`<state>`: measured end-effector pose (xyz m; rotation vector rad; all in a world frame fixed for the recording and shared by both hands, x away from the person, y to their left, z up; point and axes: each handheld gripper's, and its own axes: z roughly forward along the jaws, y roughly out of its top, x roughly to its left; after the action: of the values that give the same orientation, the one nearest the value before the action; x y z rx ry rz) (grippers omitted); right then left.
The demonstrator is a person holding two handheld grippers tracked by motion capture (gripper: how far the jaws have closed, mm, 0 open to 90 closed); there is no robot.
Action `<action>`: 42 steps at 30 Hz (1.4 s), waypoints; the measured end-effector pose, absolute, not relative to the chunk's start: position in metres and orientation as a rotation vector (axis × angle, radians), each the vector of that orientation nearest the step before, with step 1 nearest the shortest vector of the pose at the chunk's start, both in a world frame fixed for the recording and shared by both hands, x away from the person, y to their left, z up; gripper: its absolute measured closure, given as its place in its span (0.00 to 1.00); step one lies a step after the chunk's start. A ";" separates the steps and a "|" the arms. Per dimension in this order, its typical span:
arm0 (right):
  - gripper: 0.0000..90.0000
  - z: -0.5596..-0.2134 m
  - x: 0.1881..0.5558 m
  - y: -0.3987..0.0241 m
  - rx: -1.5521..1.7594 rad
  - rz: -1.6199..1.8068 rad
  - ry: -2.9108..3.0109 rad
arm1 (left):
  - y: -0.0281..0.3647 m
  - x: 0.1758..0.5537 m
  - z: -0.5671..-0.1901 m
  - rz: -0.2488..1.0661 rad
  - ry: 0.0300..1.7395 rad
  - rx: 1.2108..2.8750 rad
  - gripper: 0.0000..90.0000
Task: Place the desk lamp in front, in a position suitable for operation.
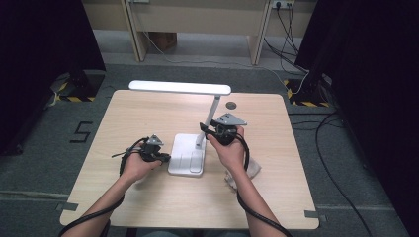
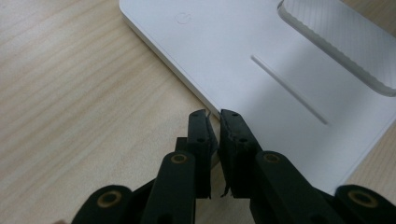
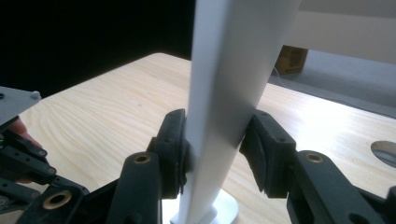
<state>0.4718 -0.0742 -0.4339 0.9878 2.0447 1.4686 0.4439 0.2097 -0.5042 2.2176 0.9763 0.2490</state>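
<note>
A white desk lamp stands in the middle of the wooden table (image 1: 123, 113). It has a flat base (image 1: 187, 157), a slanted stem (image 1: 211, 116) and a long head (image 1: 180, 88). My right gripper (image 1: 203, 129) is low on the stem, and in the right gripper view its jaws (image 3: 217, 121) press on both sides of the white stem (image 3: 224, 70). At the base's left edge sits my left gripper (image 1: 165, 158). The left gripper view shows it (image 2: 214, 113) shut with nothing held, tips at the rim of the base (image 2: 280, 56), which has a power symbol (image 2: 183, 17).
A crumpled white cloth (image 1: 252, 170) lies by the right forearm. A round cable hole (image 1: 231, 105) is in the table behind the lamp. Beyond the table are a grey floor, cables and a cardboard box (image 1: 163, 39).
</note>
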 end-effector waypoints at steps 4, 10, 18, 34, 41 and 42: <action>0.68 -0.433 0.464 -0.067 1.017 1.426 2.026 | 0.212 0.441 -0.504 0.259 0.980 2.215 0.90; 0.68 -0.430 0.457 -0.064 1.042 1.388 2.019 | 0.208 0.444 -0.504 0.279 0.981 2.226 0.91; 0.57 -0.420 0.450 -0.070 1.003 1.276 2.123 | 0.209 0.444 -0.497 0.323 0.980 2.211 0.89; 0.68 -0.434 0.410 -0.163 1.216 1.021 2.393 | 0.188 0.428 -0.460 0.406 0.917 2.104 0.80; 0.81 -0.460 0.388 -0.106 1.052 1.057 2.619 | 0.218 0.427 -0.482 0.383 1.030 2.139 0.85; 0.82 -0.464 0.384 -0.095 0.993 1.051 2.641 | 0.221 0.427 -0.485 0.372 1.038 2.140 0.86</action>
<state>0.3841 -0.0952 -0.4640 0.9929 2.6410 1.0514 0.4269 0.2215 -0.4851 2.1399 1.0385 0.3717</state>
